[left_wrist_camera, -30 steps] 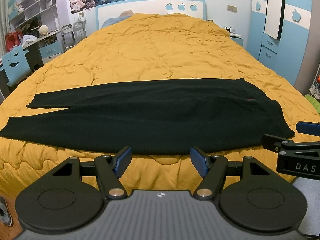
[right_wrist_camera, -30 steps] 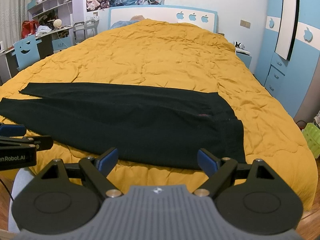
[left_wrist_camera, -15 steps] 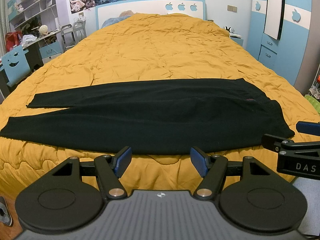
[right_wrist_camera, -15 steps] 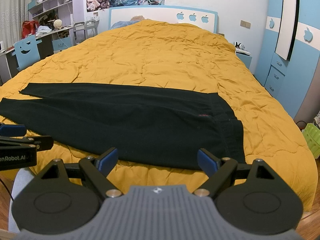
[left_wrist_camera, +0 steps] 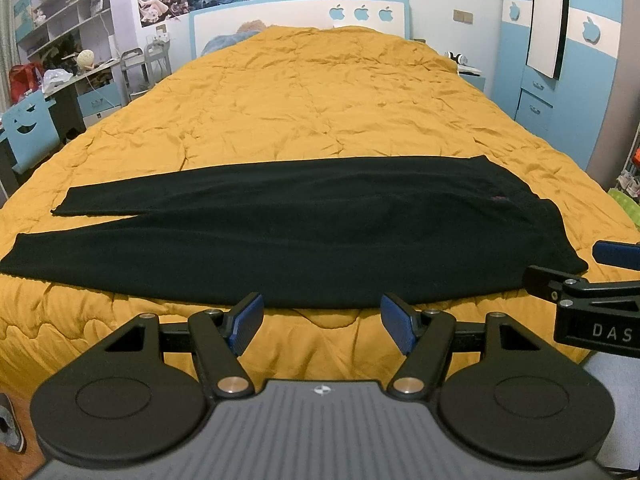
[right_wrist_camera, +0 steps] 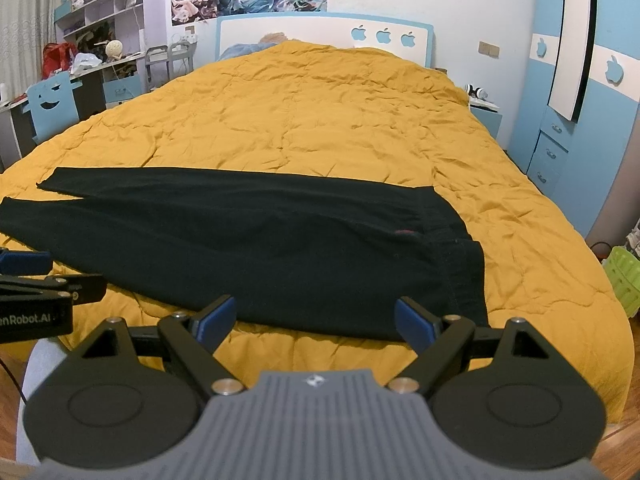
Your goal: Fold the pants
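Black pants (left_wrist_camera: 288, 232) lie flat across the near part of a bed with a yellow quilt (left_wrist_camera: 320, 92), legs to the left, waistband to the right. They also show in the right wrist view (right_wrist_camera: 256, 248), waistband (right_wrist_camera: 460, 264) near the right. My left gripper (left_wrist_camera: 322, 322) is open and empty, just short of the pants' near edge. My right gripper (right_wrist_camera: 316, 322) is open and empty, near the waistband's near corner. Each gripper shows at the edge of the other's view, the right one in the left wrist view (left_wrist_camera: 592, 300), the left one in the right wrist view (right_wrist_camera: 36, 288).
A desk with shelves and a blue chair (left_wrist_camera: 28, 132) stand left of the bed. A blue wardrobe (left_wrist_camera: 560, 60) and nightstand (right_wrist_camera: 484, 112) stand to the right. A green basket (right_wrist_camera: 624, 280) sits on the floor at right. The headboard (left_wrist_camera: 300, 20) is at the far end.
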`<state>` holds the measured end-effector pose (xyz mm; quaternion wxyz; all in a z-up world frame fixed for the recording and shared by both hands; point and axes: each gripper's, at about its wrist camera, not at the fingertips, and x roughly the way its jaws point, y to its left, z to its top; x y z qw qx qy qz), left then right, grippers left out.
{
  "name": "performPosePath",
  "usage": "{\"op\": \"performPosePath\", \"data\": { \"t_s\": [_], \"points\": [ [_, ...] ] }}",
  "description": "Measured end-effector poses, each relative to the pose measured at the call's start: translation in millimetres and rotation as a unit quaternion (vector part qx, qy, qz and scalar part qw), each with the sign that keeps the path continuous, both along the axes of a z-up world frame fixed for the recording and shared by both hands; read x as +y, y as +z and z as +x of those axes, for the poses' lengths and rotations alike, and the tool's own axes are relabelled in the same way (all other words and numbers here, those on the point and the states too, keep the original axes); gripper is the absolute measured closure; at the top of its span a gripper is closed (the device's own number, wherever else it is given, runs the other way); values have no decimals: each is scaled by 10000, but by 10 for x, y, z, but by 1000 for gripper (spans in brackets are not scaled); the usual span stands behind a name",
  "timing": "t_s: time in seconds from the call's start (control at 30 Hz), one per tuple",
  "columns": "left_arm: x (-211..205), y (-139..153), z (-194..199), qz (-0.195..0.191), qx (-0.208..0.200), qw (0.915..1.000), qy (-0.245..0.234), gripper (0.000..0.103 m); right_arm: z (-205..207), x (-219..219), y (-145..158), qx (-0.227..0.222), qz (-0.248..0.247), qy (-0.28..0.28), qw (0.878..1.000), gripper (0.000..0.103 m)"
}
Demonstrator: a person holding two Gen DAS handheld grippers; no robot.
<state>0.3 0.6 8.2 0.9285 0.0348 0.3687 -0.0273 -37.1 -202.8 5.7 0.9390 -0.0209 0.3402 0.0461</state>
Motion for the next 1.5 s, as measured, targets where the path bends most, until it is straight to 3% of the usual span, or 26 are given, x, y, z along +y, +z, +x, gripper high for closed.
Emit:
{"op": "performPosePath", "data": {
  "t_s": [0.8, 0.97, 1.1, 1.17, 1.23, 1.3, 1.5],
  "points": [
    [8, 29, 3, -62, 3, 10000, -39, 24, -12, -22, 21, -29, 21, -29, 10000, 20],
    [192, 86, 35, -47, -374, 9991, -175, 25, 40, -267, -10, -232, 202, 254, 9992, 20],
    [504, 96, 169, 53, -592, 9981, -161, 28, 182, -536, -127, -301, -123, 473, 9984, 22],
    [656, 71, 249, 97, -599, 9980, -197, 32, 286, -661, -229, -179, -282, 695, 9970, 29],
    [805, 32, 333, 203, -556, 9981, -189, 36, 391, -795, -345, 60, -318, 910, 9953, 49],
    [928, -17, 385, 351, -565, 9976, -196, 36, 480, -890, -443, 269, -393, 1059, 9932, 57],
    [1344, -184, 520, 673, -308, 9971, -188, 38, 589, -963, -654, 592, -907, 1621, 9808, 64]
  ]
}}
